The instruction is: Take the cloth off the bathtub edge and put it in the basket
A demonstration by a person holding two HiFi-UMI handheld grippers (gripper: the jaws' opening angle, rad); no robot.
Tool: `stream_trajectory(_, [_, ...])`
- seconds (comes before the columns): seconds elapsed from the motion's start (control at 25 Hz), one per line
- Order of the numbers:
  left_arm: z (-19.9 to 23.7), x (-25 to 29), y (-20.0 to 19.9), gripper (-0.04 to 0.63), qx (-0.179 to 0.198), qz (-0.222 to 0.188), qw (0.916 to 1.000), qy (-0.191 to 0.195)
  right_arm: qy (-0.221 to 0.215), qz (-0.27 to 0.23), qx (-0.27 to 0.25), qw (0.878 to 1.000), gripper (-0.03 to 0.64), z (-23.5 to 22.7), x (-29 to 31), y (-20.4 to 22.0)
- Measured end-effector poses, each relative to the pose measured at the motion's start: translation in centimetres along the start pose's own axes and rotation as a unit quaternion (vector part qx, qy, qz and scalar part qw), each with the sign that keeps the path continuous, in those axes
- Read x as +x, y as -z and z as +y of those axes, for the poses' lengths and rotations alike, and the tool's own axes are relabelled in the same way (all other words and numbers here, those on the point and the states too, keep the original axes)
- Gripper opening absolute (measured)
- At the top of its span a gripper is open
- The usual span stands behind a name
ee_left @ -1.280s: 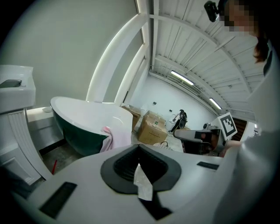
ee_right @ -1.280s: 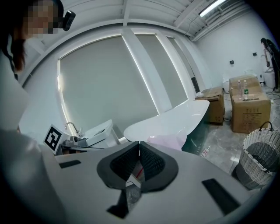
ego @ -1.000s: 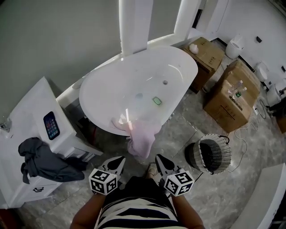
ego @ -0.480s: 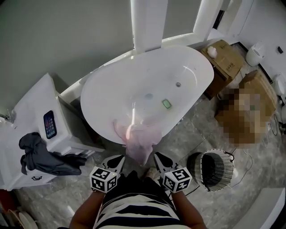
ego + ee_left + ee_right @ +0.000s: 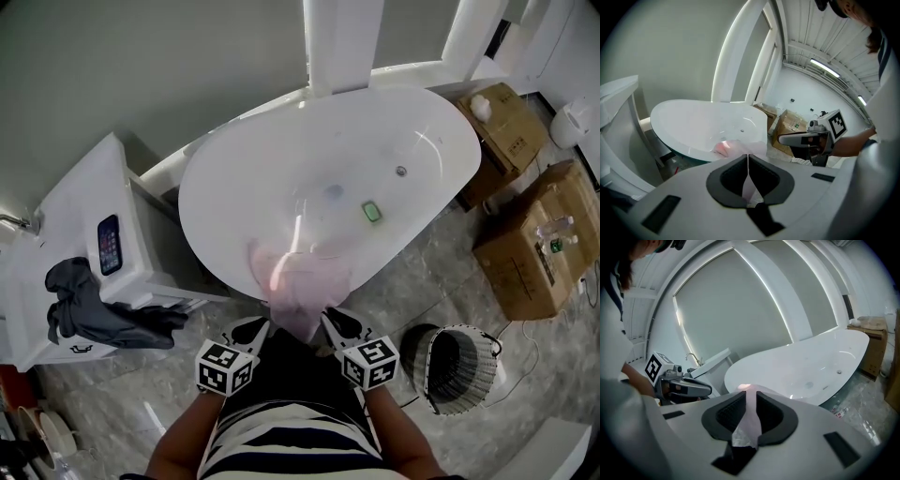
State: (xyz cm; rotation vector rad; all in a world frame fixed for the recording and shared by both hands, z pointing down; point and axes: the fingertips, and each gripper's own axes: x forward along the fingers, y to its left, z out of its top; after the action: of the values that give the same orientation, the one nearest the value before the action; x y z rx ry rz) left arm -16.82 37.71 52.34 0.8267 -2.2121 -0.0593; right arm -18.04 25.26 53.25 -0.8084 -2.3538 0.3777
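Grey-tiled bathroom: the pink cloth [image 5: 305,286] still drapes the bathtub [image 5: 234,169] edge at 12 o'clock as the clenched, empty left gripper [image 5: 258,326] and the right gripper [image 5: 331,318], whose jaws have just been opening with cloth in the gap but not gripped, have drawn close, the basket [image 5: 459,370] waiting at 4 o'clock.

Grey marbled floor [image 5: 417,281], a white cabinet [image 5: 67,220] left, cardboard boxes [image 5: 530,248] right.
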Motion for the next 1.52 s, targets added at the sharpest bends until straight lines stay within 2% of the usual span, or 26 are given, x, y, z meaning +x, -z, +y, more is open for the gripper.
stream_trajectory(0.08, [0.3,0.4,-0.1,0.009,-0.002,0.006,1.0000,0.004,-0.006,0.015,-0.001,1.000,0.123,-0.1,0.9,0.4])
stream_trajectory(0.12, [0.5,0.6,-0.1,0.009,-0.002,0.009,0.9999,0.007,-0.007,0.021,0.000,1.000,0.138,-0.2,1.2,0.5])
stream_trajectory(0.36, [2.0,2.5,-0.9,0.009,0.007,0.032,0.9990,0.031,0.023,0.043,0.013,0.999,0.172,-1.7,2.9,0.9])
stream_trajectory(0.52, [2.6,4.2,-2.0,0.011,0.050,0.050,0.9962,0.051,0.044,0.061,0.021,0.997,0.207,-2.9,4.0,1.0])
stream_trajectory(0.72, [3.5,5.8,-3.2,0.014,0.105,0.075,0.9886,0.077,0.057,0.085,0.038,0.994,0.241,-3.5,5.2,1.9])
stream_trajectory(0.96, [4.3,7.2,-3.9,0.014,0.144,0.105,0.9783,0.105,0.069,0.117,0.061,0.989,0.258,-3.5,6.5,3.7])
stream_trajectory(1.12, [4.8,7.9,-3.8,0.014,0.156,0.119,0.9733,0.119,0.077,0.125,0.053,0.988,0.265,-3.7,6.9,3.8])
stream_trajectory(1.4, [5.6,8.4,-4.3,0.014,0.158,0.128,0.9699,0.134,0.085,0.143,0.028,0.986,0.265,-3.2,7.5,3.6])
stream_trajectory(1.52, [6.0,8.8,-4.6,0.014,0.163,0.125,0.9685,0.142,0.086,0.143,0.029,0.986,0.239,-2.8,7.6,3.6])
